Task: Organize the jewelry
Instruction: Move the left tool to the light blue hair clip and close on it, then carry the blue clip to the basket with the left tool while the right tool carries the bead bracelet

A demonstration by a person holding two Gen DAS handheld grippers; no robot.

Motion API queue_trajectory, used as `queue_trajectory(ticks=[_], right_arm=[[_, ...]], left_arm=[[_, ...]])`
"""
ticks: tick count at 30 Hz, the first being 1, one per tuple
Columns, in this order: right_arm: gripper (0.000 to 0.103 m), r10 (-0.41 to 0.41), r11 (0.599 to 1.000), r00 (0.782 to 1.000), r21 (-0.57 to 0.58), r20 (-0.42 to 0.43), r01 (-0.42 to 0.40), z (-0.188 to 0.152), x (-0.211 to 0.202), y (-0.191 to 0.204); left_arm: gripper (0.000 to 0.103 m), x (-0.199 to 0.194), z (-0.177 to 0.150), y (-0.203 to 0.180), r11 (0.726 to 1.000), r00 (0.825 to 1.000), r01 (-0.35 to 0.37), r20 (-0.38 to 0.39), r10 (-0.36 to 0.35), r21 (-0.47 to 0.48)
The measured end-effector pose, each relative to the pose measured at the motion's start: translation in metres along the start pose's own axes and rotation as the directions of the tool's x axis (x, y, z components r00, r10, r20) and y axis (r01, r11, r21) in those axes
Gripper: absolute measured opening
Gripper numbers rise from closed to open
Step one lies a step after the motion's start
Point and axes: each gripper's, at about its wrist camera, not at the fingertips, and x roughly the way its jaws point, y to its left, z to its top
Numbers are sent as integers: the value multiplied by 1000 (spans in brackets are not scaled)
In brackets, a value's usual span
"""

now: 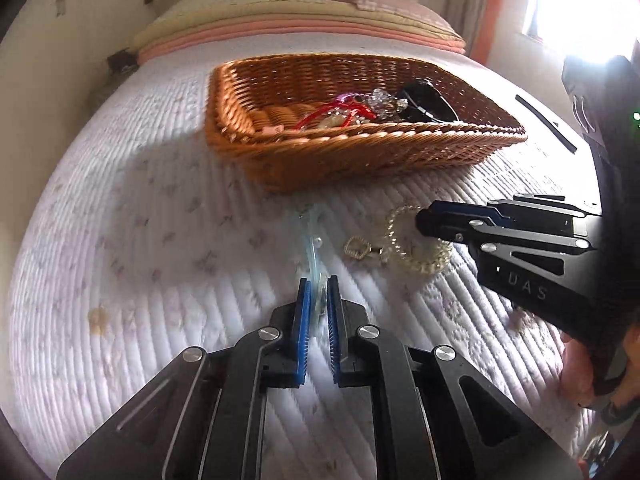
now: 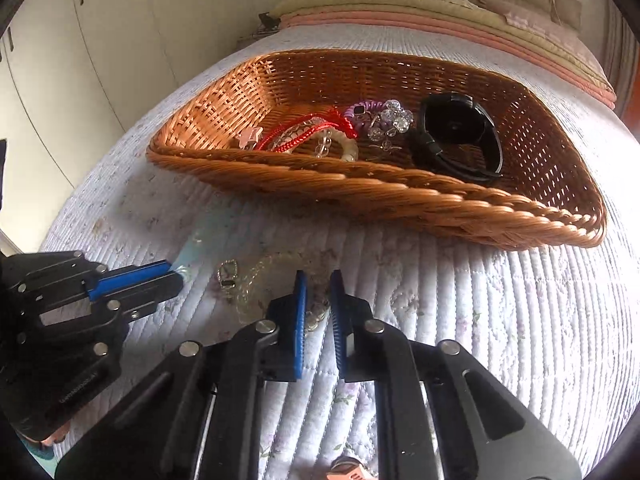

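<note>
- Quilted bed (image 1: 120, 240) carries a wicker basket (image 1: 340, 160) of jewelry.
- Left claw (image 1: 319, 304) pinches a pale blue bracelet (image 1: 310, 236) lying on the quilt.
- Right claw (image 2: 318, 300) grips a pearl-and-gold chain (image 2: 256, 280) beside it.

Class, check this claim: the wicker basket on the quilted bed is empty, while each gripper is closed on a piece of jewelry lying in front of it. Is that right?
One detail is wrong: the wicker basket is not empty. The right wrist view shows a red beaded bracelet, a purple coil hair tie and a black watch inside. The rest holds: the left gripper grips a pale blue transparent piece, the right gripper a pale gold chain.
</note>
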Motion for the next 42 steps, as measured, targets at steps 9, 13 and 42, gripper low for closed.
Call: queue_trajectory(ticks=[9,13,42], right_arm=[[9,7,1000,1000,6,-6,-7,-19,-13,0],[11,44,999,999,-3,-12,-44,-21,-15,0],[7,36,999,972,-25,233,-31,-18,-93,1]], left_arm=[[7,-25,-30,-1,999,1000,-12,8,12,-48],[9,-23,-31,0,998,1000,-4,21,5,-58],[5,-98,-9,-20,999,952,6,307,8,-43]])
